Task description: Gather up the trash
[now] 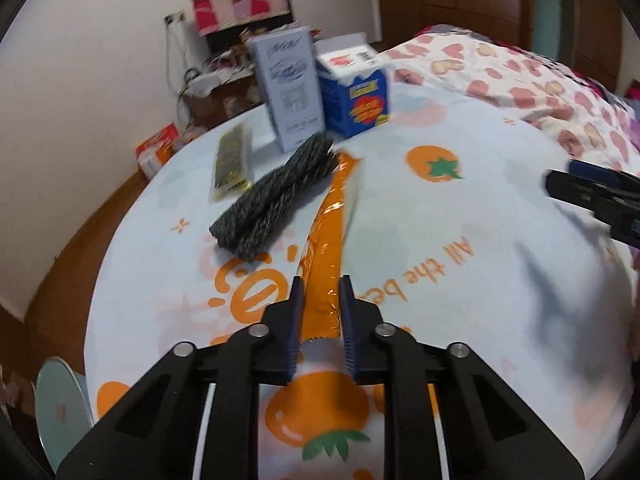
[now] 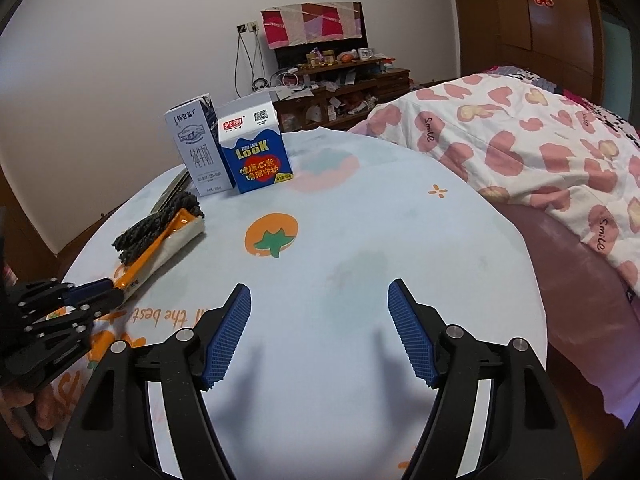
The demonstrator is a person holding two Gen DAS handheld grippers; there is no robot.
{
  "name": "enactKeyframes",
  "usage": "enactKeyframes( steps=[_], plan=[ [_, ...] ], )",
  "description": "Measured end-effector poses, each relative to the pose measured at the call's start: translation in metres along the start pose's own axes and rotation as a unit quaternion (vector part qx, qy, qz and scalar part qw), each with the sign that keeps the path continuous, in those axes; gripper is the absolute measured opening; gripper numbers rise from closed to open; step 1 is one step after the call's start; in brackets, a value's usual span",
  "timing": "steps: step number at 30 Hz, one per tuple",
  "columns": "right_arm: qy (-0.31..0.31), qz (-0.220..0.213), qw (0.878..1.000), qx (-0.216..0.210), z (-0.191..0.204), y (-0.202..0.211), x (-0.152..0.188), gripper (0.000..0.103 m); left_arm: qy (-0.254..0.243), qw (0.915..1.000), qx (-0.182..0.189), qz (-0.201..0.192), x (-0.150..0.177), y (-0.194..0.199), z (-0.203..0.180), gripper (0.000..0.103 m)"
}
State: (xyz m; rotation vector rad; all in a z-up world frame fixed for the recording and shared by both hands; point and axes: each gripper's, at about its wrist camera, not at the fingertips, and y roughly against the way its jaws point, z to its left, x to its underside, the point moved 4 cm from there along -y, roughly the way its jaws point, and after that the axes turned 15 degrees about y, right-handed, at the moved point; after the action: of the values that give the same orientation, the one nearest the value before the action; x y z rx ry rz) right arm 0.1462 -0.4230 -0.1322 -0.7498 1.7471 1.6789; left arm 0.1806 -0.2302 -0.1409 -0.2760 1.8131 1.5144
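Where the left wrist view looks down its own fingers, the left claw (image 1: 320,312) is pinching the near end of a long, flat orange foil snack wrapper (image 1: 326,240), its blue ribbed pads pressed against the wrapper's two edges. The wrapper lies on the round tabletop covered in a pale blue cloth printed with orange fruit (image 1: 460,280), and its far end touches a twisted dark grey woolly bundle (image 1: 276,196). Beyond that lies a flat dark sachet with gold print (image 1: 232,160), then a tall grey-white milk carton (image 1: 288,88) and a squat blue-and-white milk carton (image 1: 352,88) standing side by side. The right claw (image 1: 592,196) shows at the right edge, apart from everything.

In the right wrist view, the right claw (image 2: 320,328) hangs spread wide over bare cloth, holding nothing. At the left, the left claw (image 2: 104,296) grips the wrapper (image 2: 160,248) beside the grey bundle (image 2: 156,228), with both cartons behind.

The grip is on the thin slick end only, so the foil could slide out on lifting. The wrapper's far end may also drag the woolly bundle along, or a wide sweep could knock a carton over
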Motion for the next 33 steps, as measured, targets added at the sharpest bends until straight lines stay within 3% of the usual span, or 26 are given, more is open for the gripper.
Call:
enactKeyframes(
  steps=[8, 16, 25, 29, 33],
  plan=[
    [0.01, 0.0, 1.0, -0.002, 0.013, -0.001, -0.009, 0.071, 0.021, 0.9987, 0.033, -0.031, 0.004, 0.05, 0.014, 0.016],
    [0.039, -0.006, 0.999, -0.016, 0.054, -0.017, -0.05, 0.071, 0.14, 0.9867, -0.028, -0.077, 0.001, 0.08, 0.1, 0.016],
    [0.098, 0.013, 0.994, -0.042, 0.17, -0.083, -0.104, 0.074, 0.207, 0.973, -0.069, -0.075, 0.006, 0.072, 0.157, 0.016],
    [0.119, 0.046, 0.991, -0.042, 0.196, -0.115, -0.103, 0.074, 0.222, 0.9707, -0.066, -0.065, 0.009, 0.064, 0.163, 0.016],
    [0.151, 0.07, 0.985, -0.034, 0.184, -0.111, -0.081, 0.074, 0.219, 0.9711, -0.062, -0.071, 0.01, 0.067, 0.169, 0.016]
  ],
)
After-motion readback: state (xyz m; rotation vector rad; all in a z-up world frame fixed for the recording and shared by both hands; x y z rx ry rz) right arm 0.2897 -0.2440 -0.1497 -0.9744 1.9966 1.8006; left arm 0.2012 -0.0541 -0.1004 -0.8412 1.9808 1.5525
